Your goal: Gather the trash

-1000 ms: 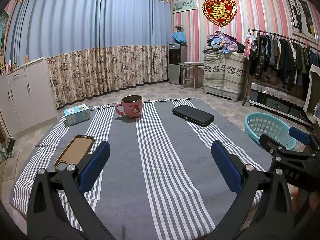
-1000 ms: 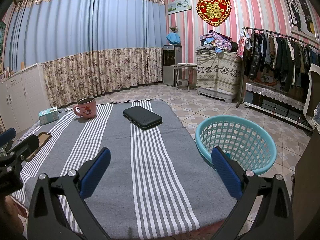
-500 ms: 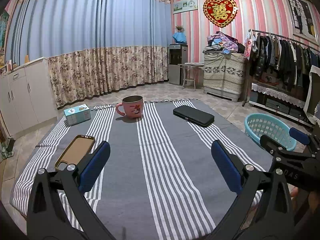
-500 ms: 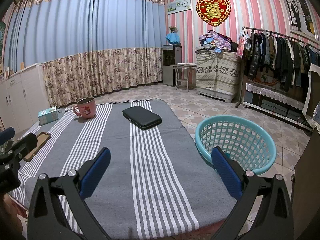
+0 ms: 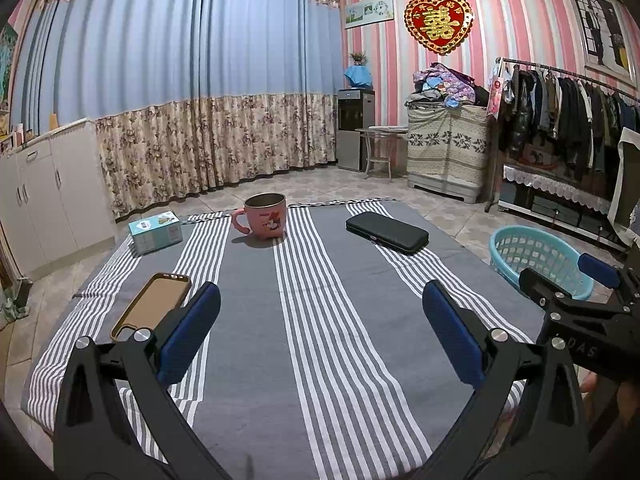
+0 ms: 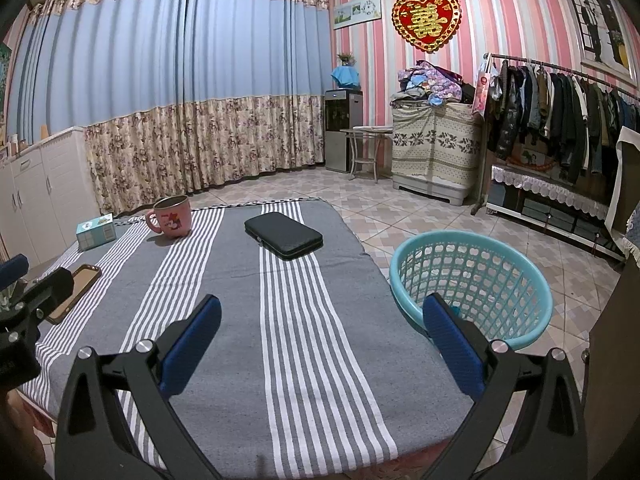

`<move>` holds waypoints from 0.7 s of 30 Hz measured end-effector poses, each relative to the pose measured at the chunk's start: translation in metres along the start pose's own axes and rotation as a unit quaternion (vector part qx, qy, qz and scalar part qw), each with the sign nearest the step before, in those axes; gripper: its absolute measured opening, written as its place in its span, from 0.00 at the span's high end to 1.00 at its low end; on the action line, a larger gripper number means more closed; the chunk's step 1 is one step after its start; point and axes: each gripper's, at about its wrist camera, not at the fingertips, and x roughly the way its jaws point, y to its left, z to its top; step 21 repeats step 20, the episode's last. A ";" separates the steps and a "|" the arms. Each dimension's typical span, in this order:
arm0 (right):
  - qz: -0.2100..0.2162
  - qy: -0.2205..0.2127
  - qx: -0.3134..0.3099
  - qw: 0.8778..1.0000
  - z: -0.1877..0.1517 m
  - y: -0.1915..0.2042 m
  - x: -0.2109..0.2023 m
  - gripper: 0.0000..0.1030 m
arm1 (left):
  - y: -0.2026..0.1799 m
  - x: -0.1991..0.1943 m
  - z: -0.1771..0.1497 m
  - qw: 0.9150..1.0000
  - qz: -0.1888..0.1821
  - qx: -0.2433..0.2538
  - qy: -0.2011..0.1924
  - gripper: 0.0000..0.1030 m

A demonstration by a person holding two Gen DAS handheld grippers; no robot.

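As seen from the left wrist camera, the left gripper (image 5: 320, 328) hangs above the near part of a table covered by a grey cloth with white stripes (image 5: 320, 280); its blue-padded fingers (image 5: 192, 328) are spread wide with nothing between them. A phone case (image 5: 154, 306) lies face up just beyond the left finger. Farther back stand a small light-blue box (image 5: 156, 232) near the left edge, a pink mug (image 5: 264, 216) at the centre, handle to the left, and a flat black case (image 5: 387, 233) to the right. A turquoise basket (image 5: 536, 256) stands on the tiled floor beside the table's right edge, partly hidden by the right gripper (image 5: 576, 284), which enters from the right margin.

As seen from the right wrist camera, the right gripper (image 6: 320, 344) is likewise held over the near cloth with its fingers (image 6: 452, 344) wide apart and empty. The turquoise basket (image 6: 472, 280) lies just beyond the right finger, close against the table's right edge; a small dark object shows at its near wall beside the finger, too hidden to identify. The black case (image 6: 284, 236), pink mug (image 6: 170, 218) and box (image 6: 96, 232) sit toward the far side. The phone case (image 6: 76, 286) lies at the left, partly covered by the left gripper (image 6: 24, 284) at the margin.
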 end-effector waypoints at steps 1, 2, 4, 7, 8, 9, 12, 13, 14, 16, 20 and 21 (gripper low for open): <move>0.000 0.000 0.000 1.000 0.000 0.000 0.000 0.04 | 0.001 -0.001 0.000 1.000 0.000 0.001 -0.001 0.05; 0.000 0.000 0.000 1.000 0.000 0.000 0.000 0.04 | 0.001 0.000 0.000 1.000 0.000 0.001 -0.002 0.05; 0.000 0.000 0.000 1.000 0.000 0.000 0.000 0.04 | 0.001 0.000 0.001 1.000 -0.001 0.001 -0.002 0.05; 0.000 0.000 0.000 1.000 0.000 0.000 0.000 0.04 | 0.002 -0.001 0.001 1.000 -0.001 0.001 -0.005 0.05; 0.000 0.000 0.000 1.000 0.000 0.000 0.000 0.04 | 0.003 -0.001 0.002 1.000 -0.002 0.001 -0.005 0.05; 0.000 0.000 0.000 1.000 0.000 0.000 0.000 0.04 | 0.003 -0.002 0.001 1.000 -0.001 0.001 -0.005 0.05; 0.000 0.000 0.000 1.000 0.000 -0.001 0.000 0.04 | 0.003 -0.002 0.001 1.000 -0.001 0.001 -0.005 0.05; 0.000 0.000 0.000 1.000 0.000 -0.001 0.000 0.04 | 0.004 -0.002 0.002 1.000 -0.001 0.000 -0.005 0.05; 0.000 0.000 0.000 1.000 0.000 -0.001 0.000 0.04 | 0.004 -0.002 0.002 1.000 -0.002 0.000 -0.004 0.05; 0.000 0.000 0.000 1.000 0.000 -0.001 0.000 0.04 | 0.004 -0.002 0.002 1.000 -0.004 -0.001 -0.003 0.05; 0.000 0.000 0.000 1.000 0.000 -0.001 0.000 0.04 | 0.004 -0.001 0.002 1.000 -0.003 -0.001 -0.003 0.05; 0.000 0.000 0.000 1.000 0.000 -0.001 0.000 0.04 | 0.004 -0.001 0.002 1.000 -0.003 -0.001 -0.003 0.05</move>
